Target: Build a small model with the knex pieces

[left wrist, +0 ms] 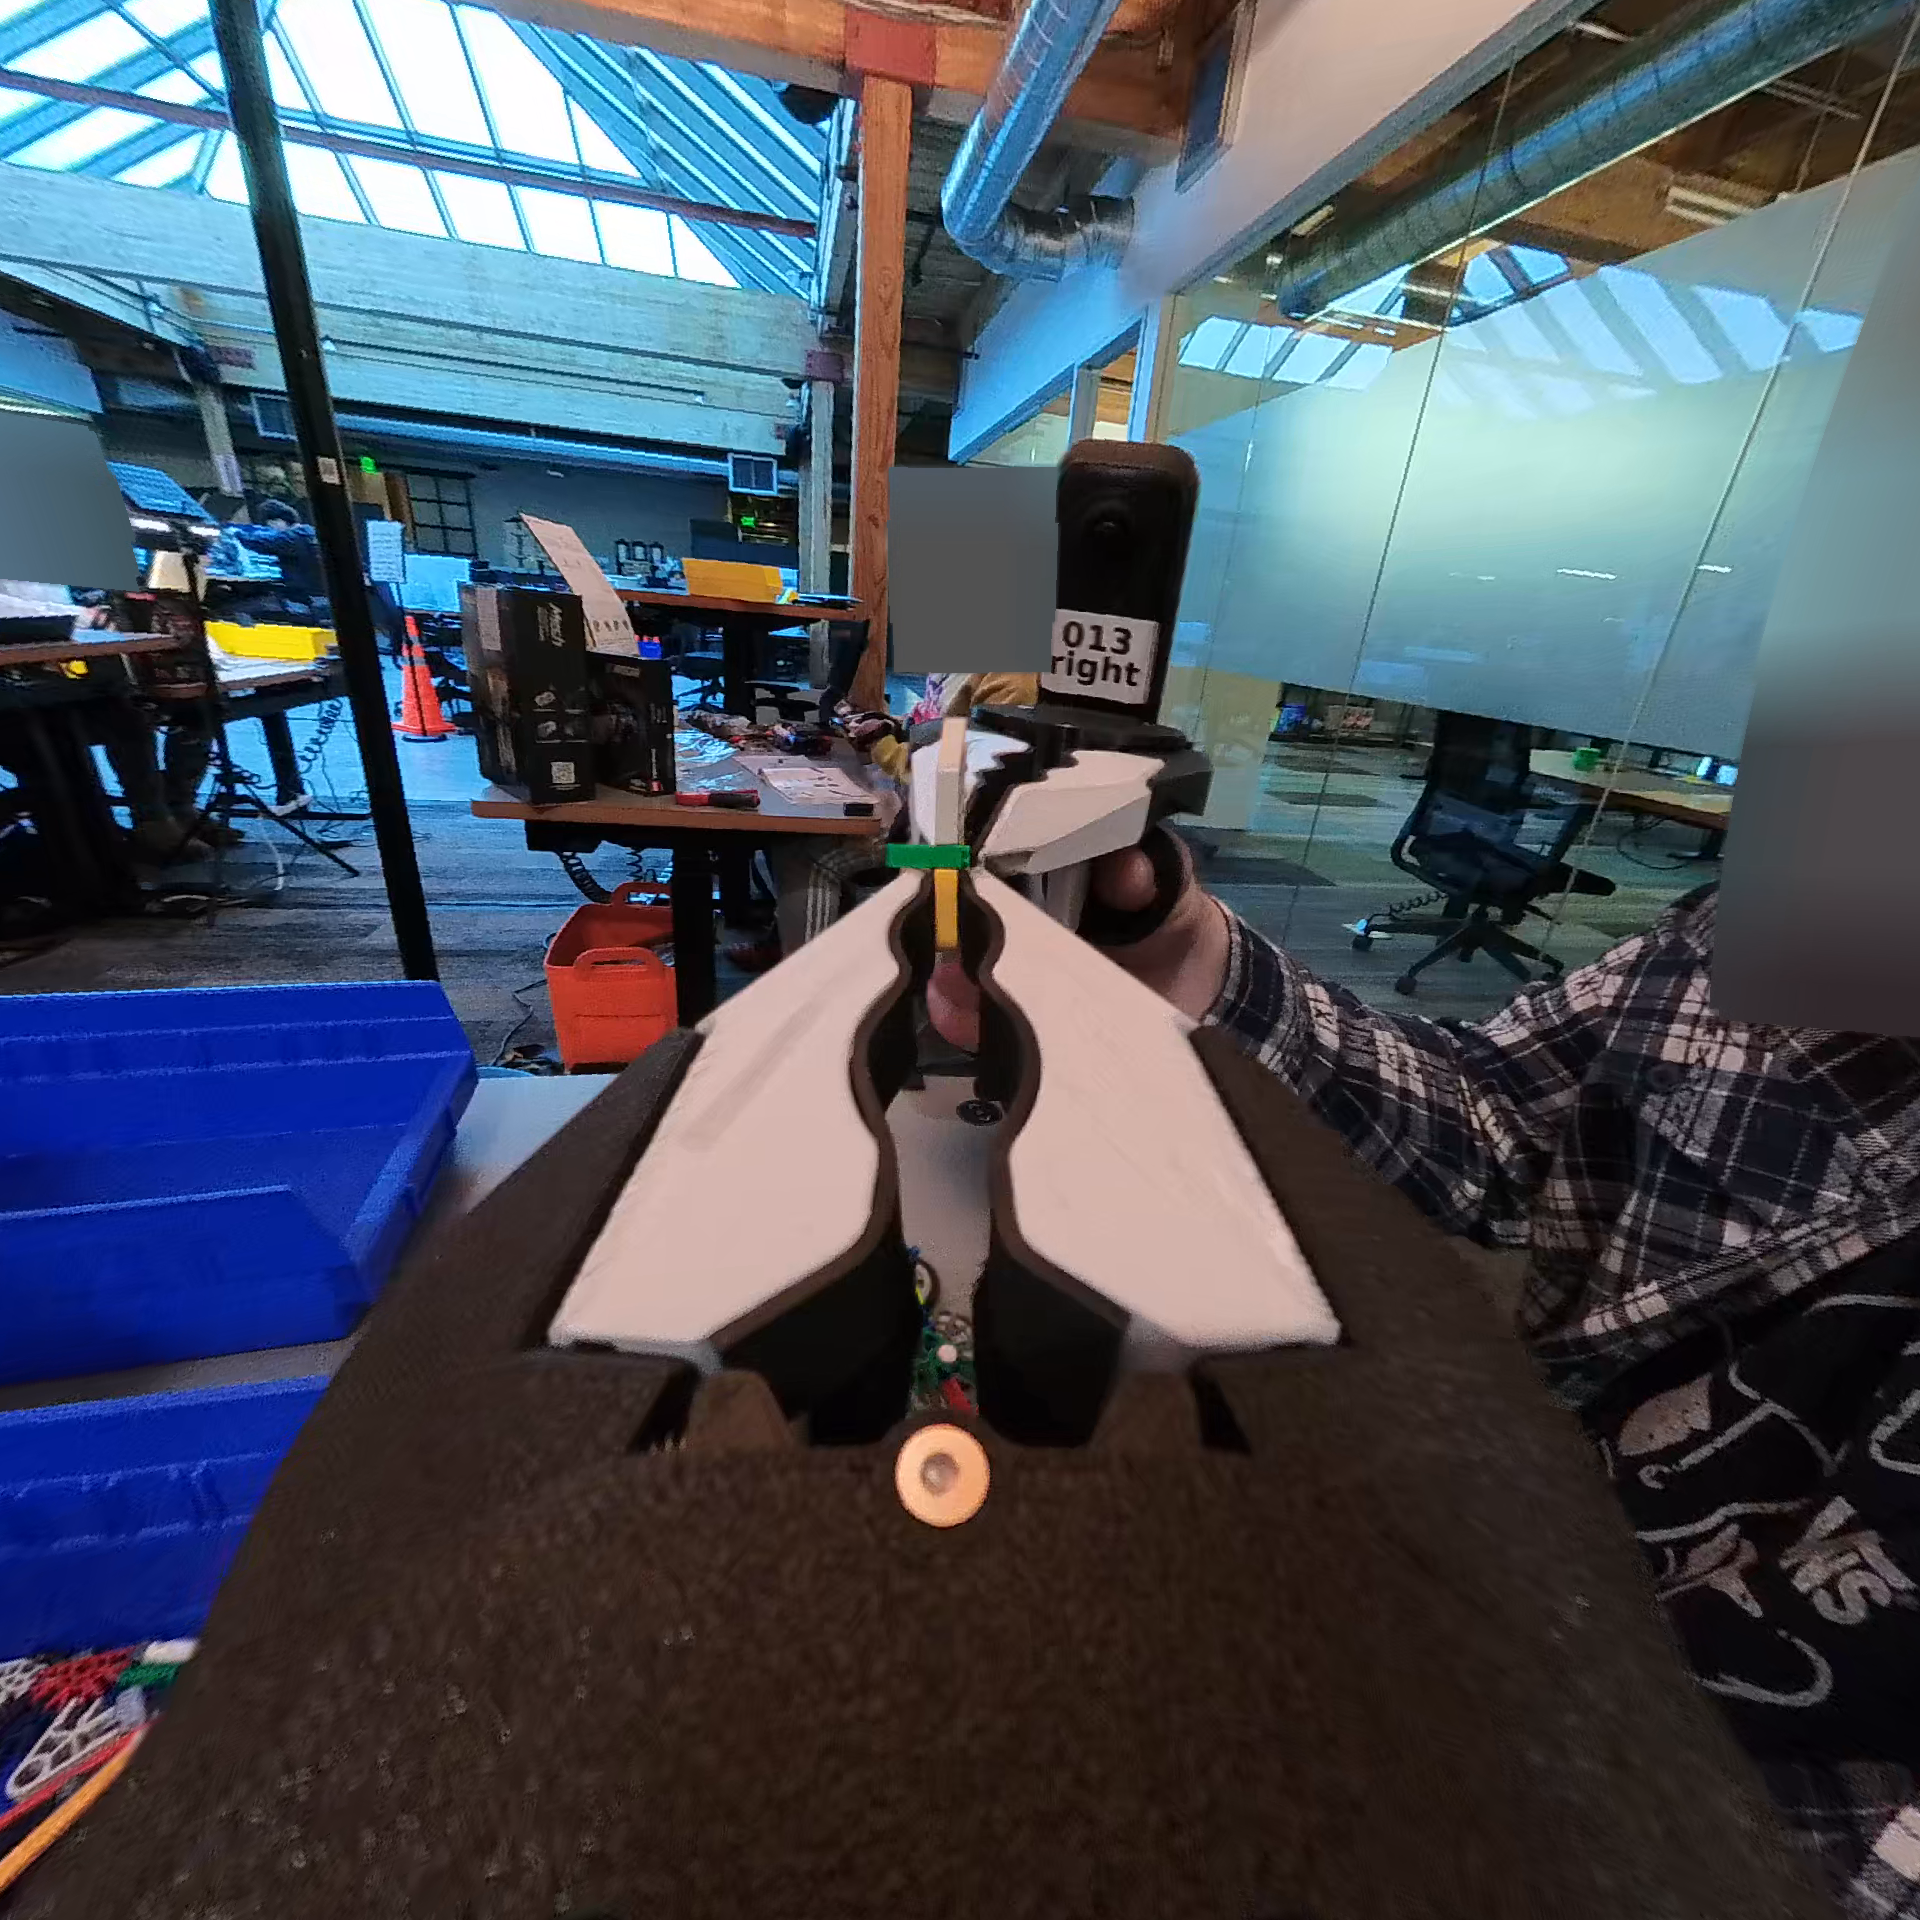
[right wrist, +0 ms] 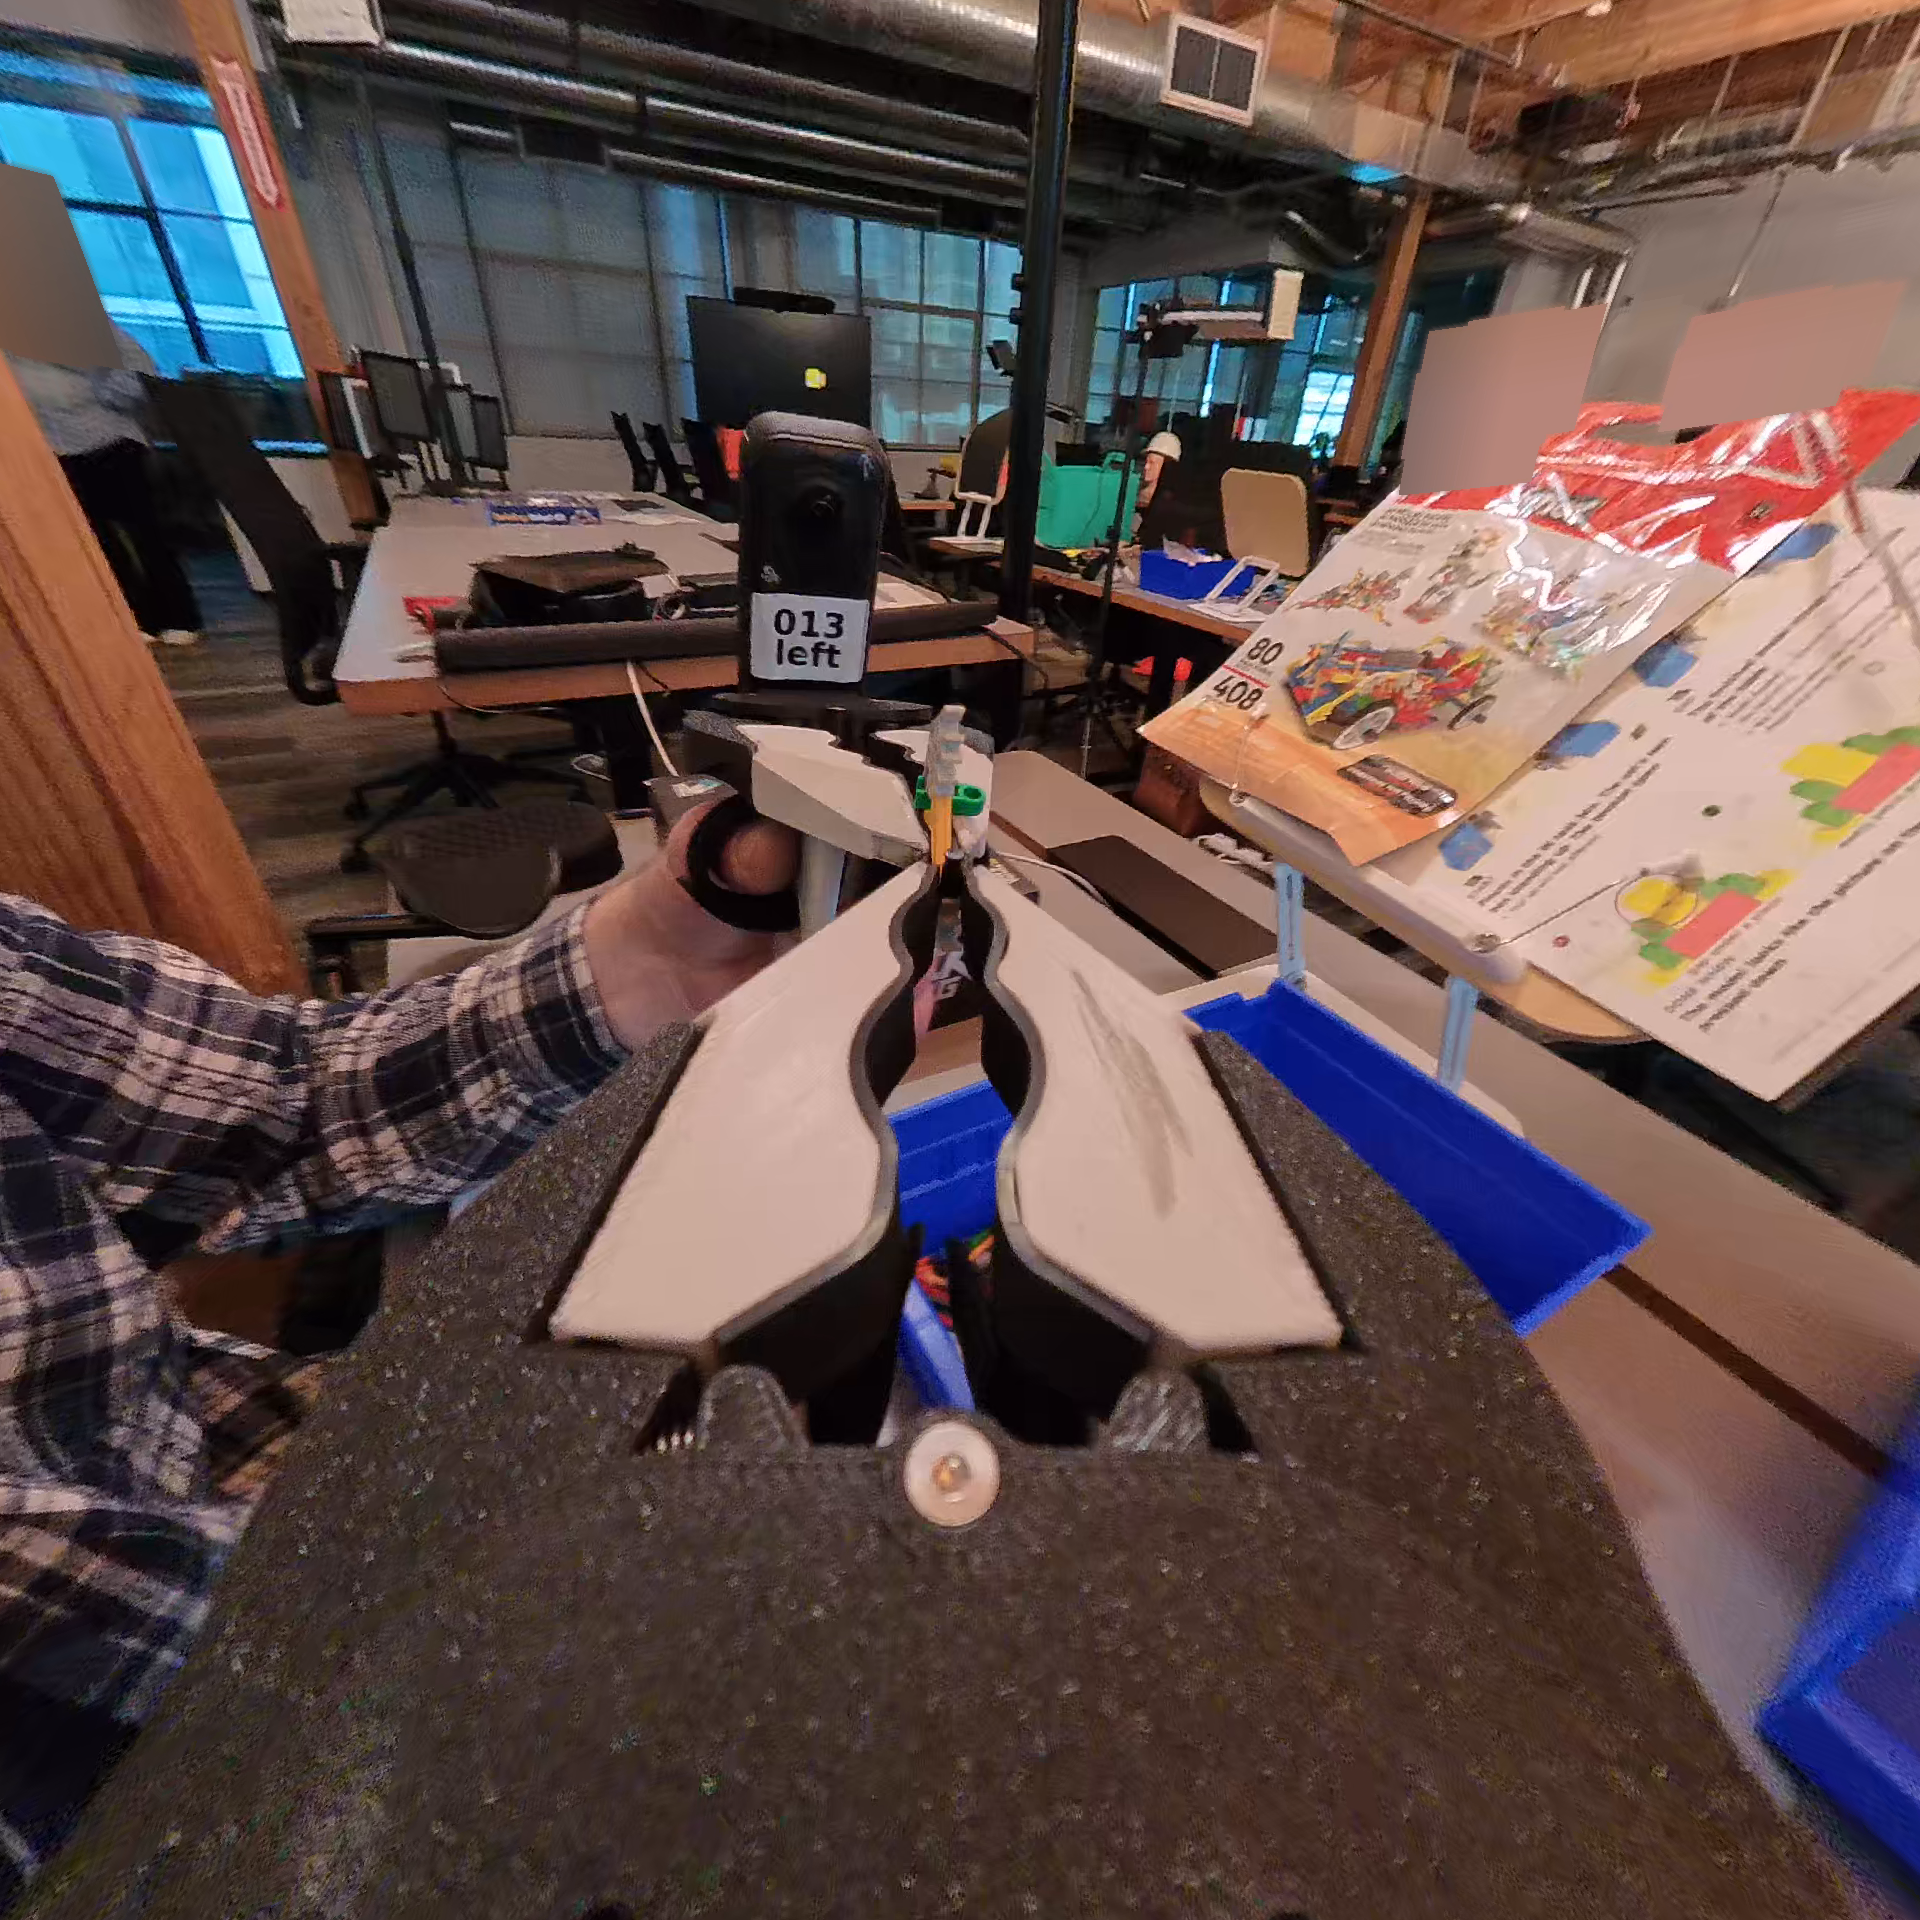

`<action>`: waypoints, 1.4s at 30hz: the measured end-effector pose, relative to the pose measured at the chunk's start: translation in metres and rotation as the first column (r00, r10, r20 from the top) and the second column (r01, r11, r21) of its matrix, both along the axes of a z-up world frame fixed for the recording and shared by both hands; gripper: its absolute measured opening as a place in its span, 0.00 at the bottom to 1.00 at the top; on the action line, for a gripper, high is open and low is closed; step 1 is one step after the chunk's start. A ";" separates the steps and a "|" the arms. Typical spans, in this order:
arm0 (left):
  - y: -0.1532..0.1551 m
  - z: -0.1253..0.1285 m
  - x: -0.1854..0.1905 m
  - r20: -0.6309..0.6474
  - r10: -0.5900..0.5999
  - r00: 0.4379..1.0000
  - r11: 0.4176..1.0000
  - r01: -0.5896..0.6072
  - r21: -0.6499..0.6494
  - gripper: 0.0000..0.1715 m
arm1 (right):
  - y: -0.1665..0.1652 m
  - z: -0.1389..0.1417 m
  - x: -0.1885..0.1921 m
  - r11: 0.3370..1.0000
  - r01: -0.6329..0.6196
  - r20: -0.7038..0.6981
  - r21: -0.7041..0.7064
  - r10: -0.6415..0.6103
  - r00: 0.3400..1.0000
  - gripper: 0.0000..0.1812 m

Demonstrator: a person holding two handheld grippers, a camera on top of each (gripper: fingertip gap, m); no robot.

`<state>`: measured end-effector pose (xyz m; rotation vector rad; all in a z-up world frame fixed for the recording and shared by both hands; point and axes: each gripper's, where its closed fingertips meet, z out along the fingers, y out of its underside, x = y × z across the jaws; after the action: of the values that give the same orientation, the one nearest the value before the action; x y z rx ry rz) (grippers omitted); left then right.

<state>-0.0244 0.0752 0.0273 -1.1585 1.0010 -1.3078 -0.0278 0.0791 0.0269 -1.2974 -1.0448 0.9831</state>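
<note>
Left gripper [left wrist: 940, 914]: smooth matt white plastic fingers [left wrist: 800, 1091], black-edged, on a rough, grainy black base. Yellow rod [left wrist: 945, 909] and green connector [left wrist: 928, 856]: plastic, apparently glossy. Blue bin [left wrist: 208, 1143]: smooth plastic. Sleeve [left wrist: 1558, 1122]: plaid cloth. Booklet bag [right wrist: 1475, 623]: glossy film.

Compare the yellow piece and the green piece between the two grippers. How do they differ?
The yellow piece is a thin upright rod; the green piece is short and lies crosswise on its top end. The yellow piece sits between the fingertips of the left gripper; the green piece is just beyond them. Both belong to one small assembly, with a white piece above in the right gripper.
</note>
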 end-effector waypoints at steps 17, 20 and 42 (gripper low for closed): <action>0.018 0.003 -0.004 0.151 -0.029 0.988 0.964 0.067 -0.257 0.00 | 0.016 0.008 -0.002 0.430 0.206 0.132 0.879 -0.636 0.760 0.00; 0.017 0.003 -0.004 0.151 -0.032 0.988 0.964 0.070 -0.256 0.00 | 0.015 0.009 -0.003 0.402 0.203 0.112 0.893 -0.635 0.764 0.01; -0.005 0.011 -0.004 0.113 -0.100 0.989 0.984 0.115 -0.135 0.00 | -0.008 0.018 -0.011 0.633 0.190 0.150 0.750 -0.444 0.884 0.00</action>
<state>-0.0289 0.0703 0.0387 -1.1413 0.9159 -1.5314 -0.0390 0.0712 0.0444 -0.9214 -1.2196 0.0171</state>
